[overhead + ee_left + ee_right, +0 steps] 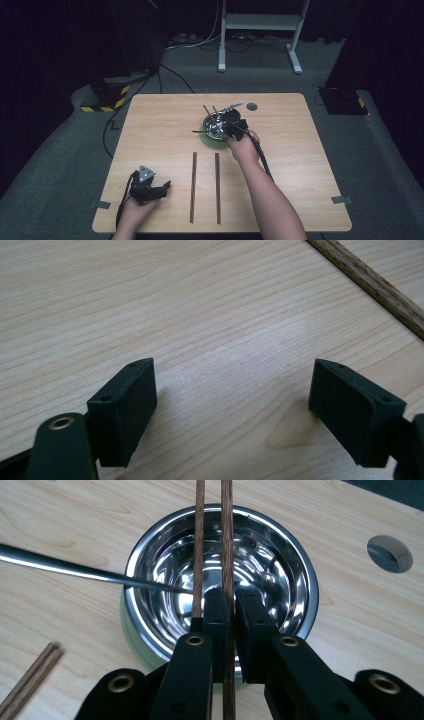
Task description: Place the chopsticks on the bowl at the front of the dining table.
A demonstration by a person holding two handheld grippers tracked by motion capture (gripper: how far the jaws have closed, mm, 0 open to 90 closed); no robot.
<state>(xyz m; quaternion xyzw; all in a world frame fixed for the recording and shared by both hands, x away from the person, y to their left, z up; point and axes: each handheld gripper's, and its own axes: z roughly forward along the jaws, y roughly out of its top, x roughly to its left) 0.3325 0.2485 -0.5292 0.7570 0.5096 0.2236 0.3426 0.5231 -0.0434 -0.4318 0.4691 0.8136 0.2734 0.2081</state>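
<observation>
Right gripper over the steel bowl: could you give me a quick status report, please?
Right gripper shut on a chopstick above the steel bowl; second chopstick alongside. Left gripper open, idle on table. Metal utensil rests in bowl.

High view: fixed cam above the person's side, looks forward and down on the whole table (150,115), quite far; floor and a white stand (260,22) behind it.

Left gripper view: cam rides on the left gripper (232,405), very near the table top, looks along its jaws; one wooden stick (370,282) at top right corner.

Right gripper view: cam on the right gripper (232,612), close, faces down into the steel bowl (300,575).

Shared w/ high view: bowl, sticks, table hole (390,553).
</observation>
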